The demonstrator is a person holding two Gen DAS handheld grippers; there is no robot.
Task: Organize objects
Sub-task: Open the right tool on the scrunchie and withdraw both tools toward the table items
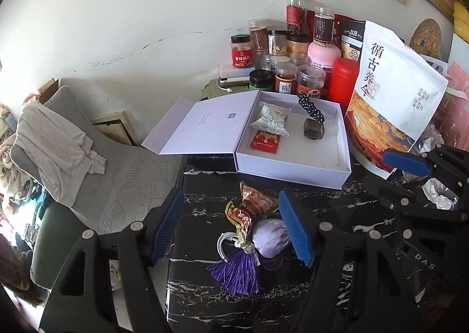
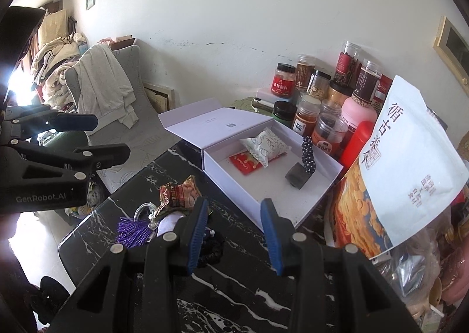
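Note:
An open white box (image 1: 331, 169) (image 2: 234, 174) sits on the black marble table (image 1: 205, 289). It holds a white snack packet (image 1: 271, 122) (image 2: 263, 144), a red packet (image 1: 263, 144) (image 2: 244, 163), a black dotted hair clip (image 1: 310, 107) (image 2: 308, 155) and a grey cube (image 1: 313, 131) (image 2: 297, 177). In front of the box lie a red-gold snack wrapper (image 1: 249, 207) (image 2: 180, 194) and a lilac sachet (image 1: 271, 237) with a purple tassel (image 1: 239, 273) (image 2: 133, 230). My left gripper (image 1: 231, 229) is open, straddling wrapper and sachet. My right gripper (image 2: 234, 233) is open and empty near the box's front corner.
Several spice jars (image 1: 293, 51) (image 2: 322, 98) and a red canister (image 1: 344, 78) stand behind the box. A large white printed bag (image 1: 392, 92) (image 2: 404, 163) stands to the right. A grey chair with a garment (image 1: 58, 151) (image 2: 102, 90) is left of the table.

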